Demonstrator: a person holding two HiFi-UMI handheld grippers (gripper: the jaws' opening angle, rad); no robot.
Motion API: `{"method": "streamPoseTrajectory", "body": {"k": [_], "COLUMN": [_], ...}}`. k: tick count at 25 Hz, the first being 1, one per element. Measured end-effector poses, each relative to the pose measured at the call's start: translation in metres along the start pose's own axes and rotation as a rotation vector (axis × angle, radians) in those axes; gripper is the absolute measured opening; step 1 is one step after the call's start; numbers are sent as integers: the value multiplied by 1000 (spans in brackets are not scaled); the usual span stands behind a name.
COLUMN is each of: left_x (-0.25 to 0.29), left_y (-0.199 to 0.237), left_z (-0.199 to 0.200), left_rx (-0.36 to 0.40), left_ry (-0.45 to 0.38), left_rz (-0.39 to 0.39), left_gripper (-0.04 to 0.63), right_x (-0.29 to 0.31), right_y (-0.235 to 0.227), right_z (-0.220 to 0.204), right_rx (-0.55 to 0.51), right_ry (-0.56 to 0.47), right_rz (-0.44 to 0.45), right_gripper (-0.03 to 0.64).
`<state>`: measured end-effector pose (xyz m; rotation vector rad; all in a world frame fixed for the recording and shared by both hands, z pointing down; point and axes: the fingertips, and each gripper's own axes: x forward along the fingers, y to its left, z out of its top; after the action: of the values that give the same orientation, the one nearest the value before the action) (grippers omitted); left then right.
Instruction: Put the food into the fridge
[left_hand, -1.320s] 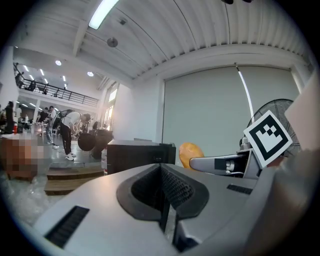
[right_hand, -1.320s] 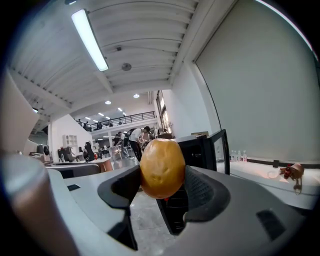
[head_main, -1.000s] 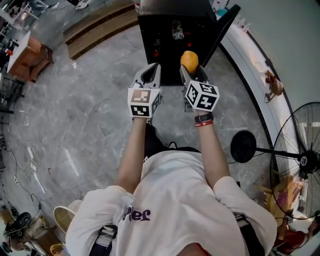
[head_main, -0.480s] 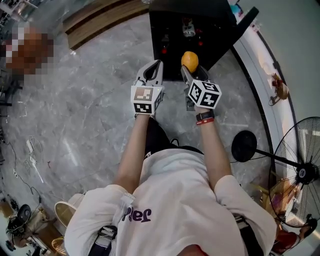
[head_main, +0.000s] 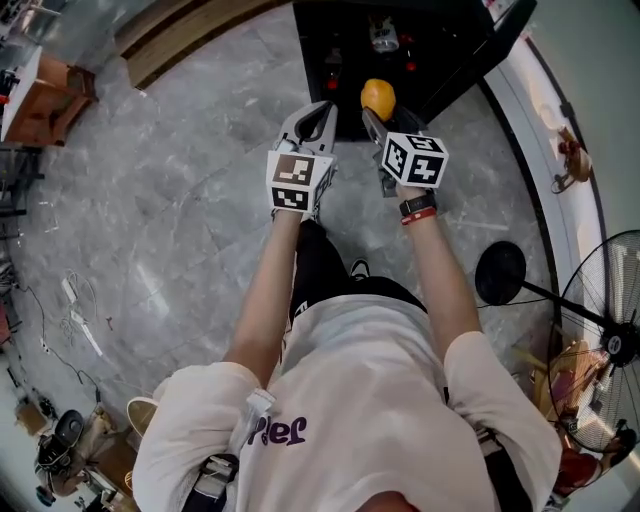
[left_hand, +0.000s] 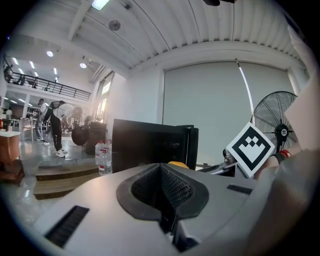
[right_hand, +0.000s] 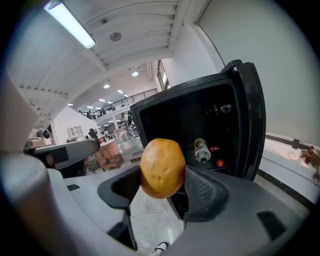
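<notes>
My right gripper (head_main: 378, 103) (right_hand: 162, 175) is shut on an orange fruit (head_main: 378, 98) (right_hand: 162, 168), held in front of the small black fridge (head_main: 400, 50) (right_hand: 200, 125). The fridge door (head_main: 500, 45) (right_hand: 252, 120) stands open to the right. Inside the fridge I see a can (right_hand: 201, 149) and small red items (right_hand: 219, 163). My left gripper (head_main: 315, 120) (left_hand: 167, 200) is shut with nothing in it, level with the right one and just to its left. The fruit's top (left_hand: 177, 163) peeks above the left gripper's fingers in the left gripper view.
A standing fan (head_main: 600, 320) (left_hand: 275, 120) is on the floor at my right. Wooden steps (head_main: 180, 40) and water bottles (left_hand: 102, 157) lie left of the fridge. A white ledge (head_main: 545, 130) runs along the right wall. People stand far off at the left (left_hand: 52, 125).
I have stepped closer to the fridge, and both grippers moved forward with me. The orange now sits at the fridge's open front.
</notes>
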<state>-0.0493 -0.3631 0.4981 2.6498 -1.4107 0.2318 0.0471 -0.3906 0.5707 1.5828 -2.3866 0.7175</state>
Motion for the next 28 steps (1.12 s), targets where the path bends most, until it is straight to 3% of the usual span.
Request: {"method": "streamPoseTrajectory", "body": {"k": [19,28], "left_x": [37,62], "left_y": [39,49], "left_z": [-32,-52], "left_rx": [-35,-7], "left_ry": [17,24], "left_rz": [-65,-78], "left_gripper": [17,17], "right_x": [101,146], "right_y": [-39,-55], "right_z": [-18,-30], "right_rx": [-37,-67], "right_ry": [66,75], "right_rz": [-46,-46], "right_gripper": [291,291]}}
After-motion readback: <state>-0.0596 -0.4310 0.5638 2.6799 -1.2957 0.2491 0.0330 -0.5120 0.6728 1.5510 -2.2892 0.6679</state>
